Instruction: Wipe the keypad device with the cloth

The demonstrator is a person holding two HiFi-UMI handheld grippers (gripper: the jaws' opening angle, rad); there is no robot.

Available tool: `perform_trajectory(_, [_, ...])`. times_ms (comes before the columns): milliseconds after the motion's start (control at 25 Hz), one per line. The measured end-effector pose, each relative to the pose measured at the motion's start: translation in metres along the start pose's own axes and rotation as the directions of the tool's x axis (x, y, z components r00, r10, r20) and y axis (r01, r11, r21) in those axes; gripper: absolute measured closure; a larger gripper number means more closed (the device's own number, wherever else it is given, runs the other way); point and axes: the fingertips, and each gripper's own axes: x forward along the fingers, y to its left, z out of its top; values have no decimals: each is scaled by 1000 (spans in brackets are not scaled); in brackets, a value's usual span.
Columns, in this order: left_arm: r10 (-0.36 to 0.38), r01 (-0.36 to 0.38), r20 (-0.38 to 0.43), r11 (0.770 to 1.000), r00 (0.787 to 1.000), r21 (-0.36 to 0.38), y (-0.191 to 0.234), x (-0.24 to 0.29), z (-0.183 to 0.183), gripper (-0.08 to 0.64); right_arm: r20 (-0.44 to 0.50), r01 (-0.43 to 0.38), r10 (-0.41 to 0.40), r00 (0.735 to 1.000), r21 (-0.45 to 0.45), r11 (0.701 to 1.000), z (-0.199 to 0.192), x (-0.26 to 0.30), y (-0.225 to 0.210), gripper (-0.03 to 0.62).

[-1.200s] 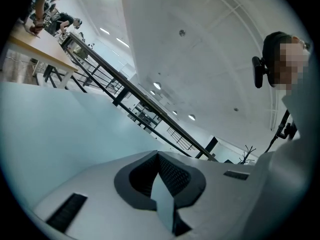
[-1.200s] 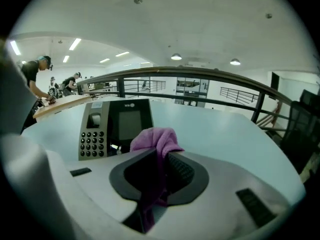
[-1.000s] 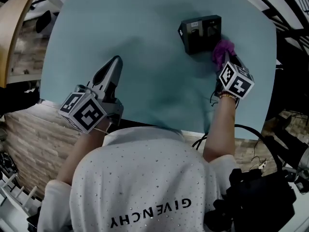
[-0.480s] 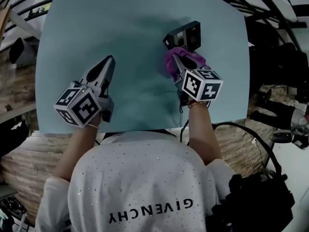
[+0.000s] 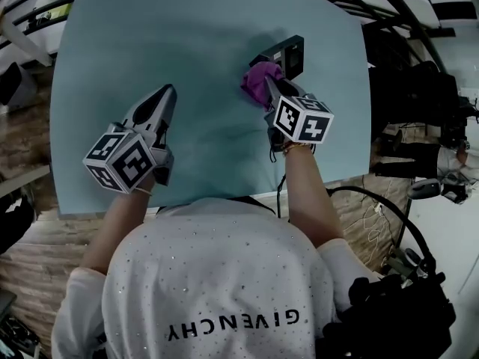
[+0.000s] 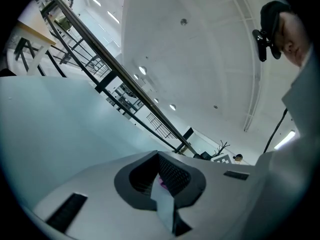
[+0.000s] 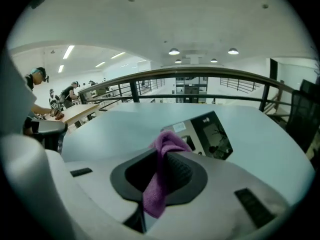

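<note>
Looks like a large open office or lab hall: high white ceiling [image 7: 200, 14] with round lamps [image 7: 174, 51] and strip lights [image 7: 68, 51], a long dark railing [image 7: 200, 73], a desk [image 7: 82, 111] with people [image 7: 37, 76] at work, wooden floor [image 5: 34, 256].

The right gripper [image 5: 269, 90] now carries the purple cloth [image 5: 257, 79] (clamped in its jaws) across from the keypad device's [image 5: 289, 54] right side to its near-left corner.

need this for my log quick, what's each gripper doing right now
Left gripper: closed, holding nothing.
Right gripper: closed on the purple cloth.
</note>
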Motion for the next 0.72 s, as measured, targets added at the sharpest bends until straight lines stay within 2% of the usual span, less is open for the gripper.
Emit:
perform_trajectory(80, [-1, 1, 15, 1000, 1000, -2, 2, 1, 4, 568, -27, 24, -23, 999, 41, 999, -18, -1, -10, 546])
perform_trajectory(280, [-17, 17, 34, 1000, 999, -14, 0, 1, 9, 568, -94, 72, -64, 993, 77, 994, -56, -8, -21, 546])
perform_trajectory(560, [-59, 59, 12, 998, 998, 0, -12, 7, 3, 568, -173, 83, -60, 983, 126, 989, -105, -18, -14, 546])
perform_trajectory(640, [-99, 99, 35, 995, 995, 4, -20, 14, 7, 568, -130, 58, -39, 991, 144, 988, -96, -23, -15, 546])
perform_trajectory(720, [-115, 114, 58, 993, 992, 16, -23, 17, 13, 568, 0, -14, 14, 1000, 137, 990, -63, -32, -11, 551])
